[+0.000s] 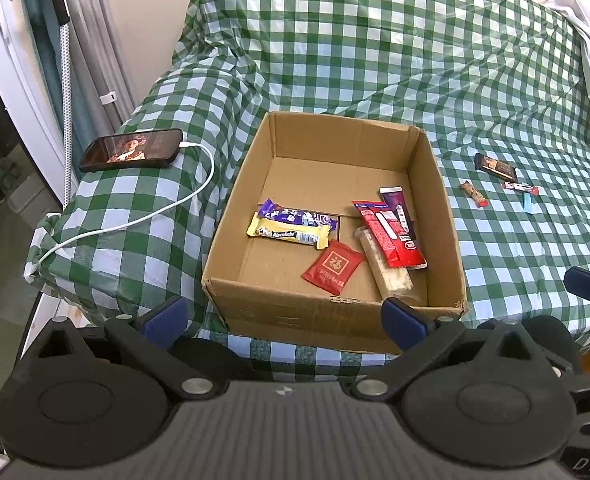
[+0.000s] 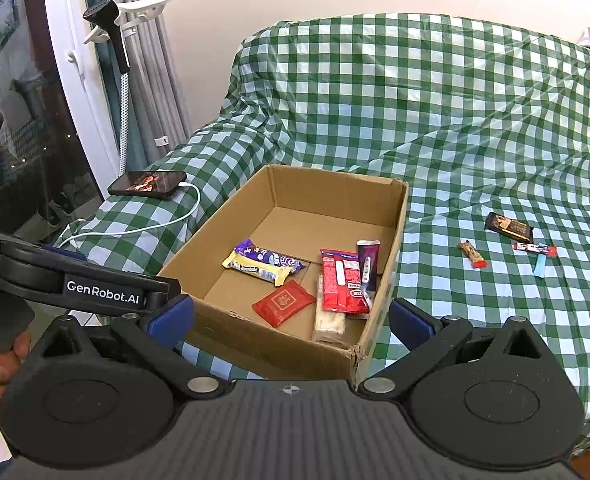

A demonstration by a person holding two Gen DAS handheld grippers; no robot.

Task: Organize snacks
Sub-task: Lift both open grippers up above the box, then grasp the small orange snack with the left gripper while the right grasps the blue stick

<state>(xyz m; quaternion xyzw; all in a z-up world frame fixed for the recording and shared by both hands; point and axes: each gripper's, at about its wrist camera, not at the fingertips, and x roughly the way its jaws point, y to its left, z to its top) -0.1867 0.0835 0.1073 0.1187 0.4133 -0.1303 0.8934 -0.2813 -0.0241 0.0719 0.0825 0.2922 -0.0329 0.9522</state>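
On a green-checked cloth (image 1: 375, 60), six snacks are seen inside a cardboard box (image 1: 231, 208); four more (image 2: 509, 242) lie well apart. Both grippers (image 1: 285, 316) (image 2: 291, 316) are held spread, empty.

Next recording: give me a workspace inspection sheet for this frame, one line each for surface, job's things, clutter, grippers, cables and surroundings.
Surface: green checked cloth, creased.
Job's things: open cardboard box holding several wrapped snacks, among them a red packet; four small snacks outside on the cloth, including a dark bar.
Clutter: phone, screen lit.
Grippers: left hand-held gripper open, empty; right hand-held gripper open, empty.
Cables: white charging cable plugged into the phone, trailing off the edge.
Surroundings: grey curtain, plain wall.
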